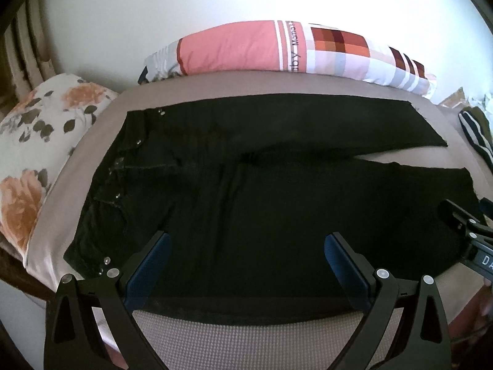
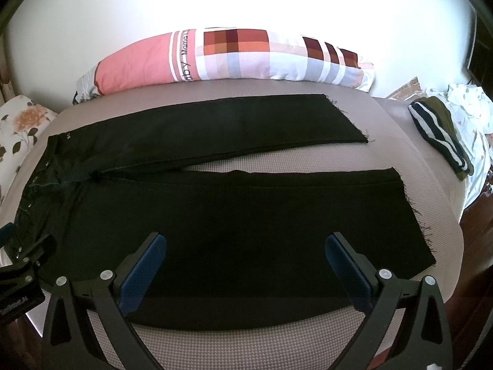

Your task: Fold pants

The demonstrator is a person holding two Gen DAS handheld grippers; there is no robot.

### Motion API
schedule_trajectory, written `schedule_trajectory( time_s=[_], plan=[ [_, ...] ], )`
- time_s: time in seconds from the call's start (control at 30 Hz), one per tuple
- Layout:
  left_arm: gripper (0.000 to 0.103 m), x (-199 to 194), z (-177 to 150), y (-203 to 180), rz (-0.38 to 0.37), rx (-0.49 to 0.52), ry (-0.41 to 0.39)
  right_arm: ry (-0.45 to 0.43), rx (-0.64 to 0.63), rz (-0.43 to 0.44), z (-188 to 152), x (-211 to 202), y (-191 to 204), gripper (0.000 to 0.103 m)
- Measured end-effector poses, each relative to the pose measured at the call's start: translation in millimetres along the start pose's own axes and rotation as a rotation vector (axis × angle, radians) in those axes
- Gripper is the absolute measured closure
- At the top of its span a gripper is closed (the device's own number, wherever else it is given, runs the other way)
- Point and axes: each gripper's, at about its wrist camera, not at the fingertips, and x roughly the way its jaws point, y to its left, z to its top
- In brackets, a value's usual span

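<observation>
Black pants [image 1: 246, 191] lie flat on a beige mattress [image 1: 215, 339], waistband at the left, two legs spread to the right with frayed hems. My left gripper [image 1: 246, 246] hovers open over the near leg close to the hip, nothing between its blue pads. In the right wrist view the same pants [image 2: 234, 215] show both legs, the far leg [image 2: 215, 129] angled away. My right gripper [image 2: 246, 246] stands open above the near leg's middle. Each gripper appears at the edge of the other's view: the right gripper [image 1: 468, 231], the left gripper [image 2: 27, 262].
A pink and checked pillow [image 2: 222, 58] lies along the far edge against a white wall. A floral pillow [image 1: 40, 141] sits at the left. A dark striped garment [image 2: 440, 132] and a white patterned cloth [image 2: 471, 104] lie at the right, near the mattress edge.
</observation>
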Motion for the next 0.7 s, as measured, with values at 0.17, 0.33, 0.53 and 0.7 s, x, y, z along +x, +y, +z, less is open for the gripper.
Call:
schedule_trajectory(
  time_s=[0.17,0.33,0.53,0.7],
  plan=[
    [0.004,1.1,-0.2,1.2,0.015,0.009,-0.006,0.007,0.001,0.003,-0.8,1.3,-0.7,0.0],
    [0.004,1.8,-0.4,3.5,0.018,-0.001,-0.005,0.007,0.001,0.002,-2.1,1.6,-1.3,0.0],
    [0.004,4.0,-1.4,6.7,0.029,-0.01,0.006,0.008,0.003,0.003,-1.2,0.8,-2.3,0.0],
    [0.004,4.1,-1.2,7.5,0.031,-0.009,0.008,0.011,0.006,0.009,-2.6,1.4,-2.6,0.0]
  ],
)
